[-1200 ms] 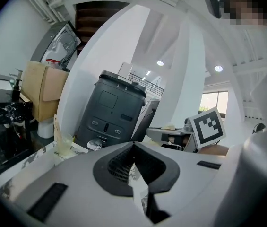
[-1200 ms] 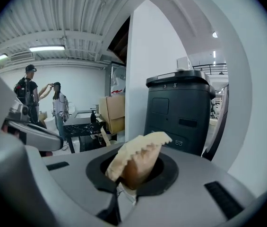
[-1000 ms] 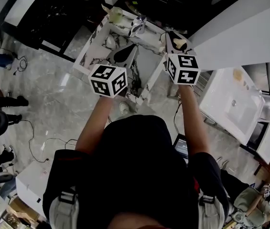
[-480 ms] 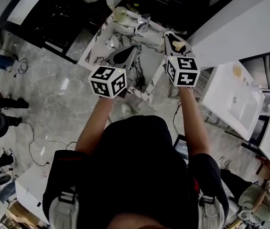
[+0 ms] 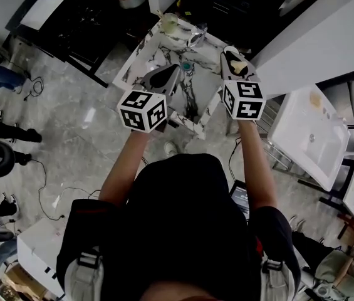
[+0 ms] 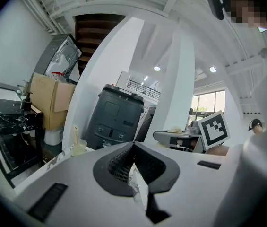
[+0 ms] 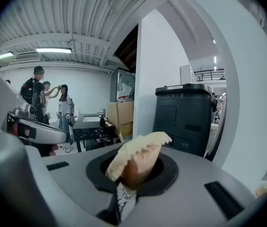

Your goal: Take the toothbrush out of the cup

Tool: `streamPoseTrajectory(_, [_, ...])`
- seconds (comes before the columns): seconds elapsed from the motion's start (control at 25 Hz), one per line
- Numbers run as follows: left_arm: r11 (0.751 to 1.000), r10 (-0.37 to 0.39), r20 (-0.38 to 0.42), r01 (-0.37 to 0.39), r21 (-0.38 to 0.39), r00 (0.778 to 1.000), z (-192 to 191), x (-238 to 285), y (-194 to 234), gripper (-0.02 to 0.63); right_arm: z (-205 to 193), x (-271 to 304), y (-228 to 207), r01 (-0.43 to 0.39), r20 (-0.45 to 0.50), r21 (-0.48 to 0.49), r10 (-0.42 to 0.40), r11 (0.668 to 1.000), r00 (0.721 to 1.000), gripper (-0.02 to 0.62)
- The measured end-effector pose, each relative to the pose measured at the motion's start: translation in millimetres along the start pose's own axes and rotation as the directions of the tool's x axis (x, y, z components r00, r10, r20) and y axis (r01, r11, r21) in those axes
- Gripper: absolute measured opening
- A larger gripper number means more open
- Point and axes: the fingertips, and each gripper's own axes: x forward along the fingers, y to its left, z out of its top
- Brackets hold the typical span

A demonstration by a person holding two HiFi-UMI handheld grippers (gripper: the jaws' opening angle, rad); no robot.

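**Floor:** Polished grey stone floor [image 5: 70, 124] lies left of the work area, glossy, with loose dark cables across it.

**Left gripper:** The left gripper [image 6: 134, 145] has a matte grey body and dark ribbed pads. Its jaws are pressed together with nothing between them. In the head view it shows over the near side of the basin.

**Worktop:** The worktop [image 5: 133, 58] is a white stone slab with dark veining, square-edged, with a rectangular basin recessed in its middle.

**Cup and toothbrush:** The cup [image 6: 80, 147] is round, pale and translucent. It stands upright at the far corner of the worktop, close to the slab's edge. The toothbrush [image 6: 76, 134] is in the cup, a thin pale stick that rises above the rim and leans slightly. The cup and the left gripper are well apart, with the open basin between them.

**Nearby items:** Just right of the cup, a chrome fitting [image 5: 195, 35], shiny and curved, sits on the far rim. Beyond the worktop stands a dark grey moulded bin [image 6: 116, 117] with rounded corners.

**Right gripper:** The right gripper [image 5: 233, 60] has its jaws clamped on a beige piece [image 7: 139, 161]. The piece is soft-looking and wedge-shaped with a scalloped upper edge, and its lower part is seated in the dark pad recess. This gripper shows over the worktop's right rim, well apart from the cup.

**Far right:** A glossy white rectangular basin unit [image 5: 305, 133] stands apart from the worktop.
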Motion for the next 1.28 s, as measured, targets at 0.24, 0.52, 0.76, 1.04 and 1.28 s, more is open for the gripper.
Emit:
streamPoseTrajectory(0.24, [1.0, 0.002, 0.007, -0.003, 0.026, 1.0, 8.7, 6.4, -6.2, 0.008, 5.5, -0.7, 5.4, -0.031, 0.02, 0.003, 0.031, 1.0, 0.999, 0.06])
streamPoseTrajectory(0.52, [0.999, 0.032, 0.002, -0.033, 0.029, 0.999, 17.3, 24.4, -10.2, 0.008, 10.2, 6.6, -6.6, -0.083, 0.028, 0.021, 0.082, 0.996, 0.996, 0.06])
streamPoseTrajectory(0.76, [0.996, 0.085, 0.004, -0.085, 0.036, 0.996, 27.7, 37.2, -10.4, 0.008, 18.6, 13.6, -18.7, -0.137, 0.031, 0.025, 0.136, 0.99, 0.99, 0.06])
streamPoseTrajectory(1.04, [0.993, 0.106, 0.0, -0.106, 0.047, 0.994, 26.6, 56.3, -21.5, 0.008, 21.1, 21.5, -35.9, -0.186, 0.045, 0.037, 0.184, 0.982, 0.982, 0.06])
streamPoseTrajectory(1.28, [0.989, 0.126, 0.0, -0.125, 0.081, 0.992, 22.7, 62.2, -32.4, 0.008, 21.6, 25.0, -42.1, -0.23, 0.066, 0.039, 0.227, 0.972, 0.972, 0.06])
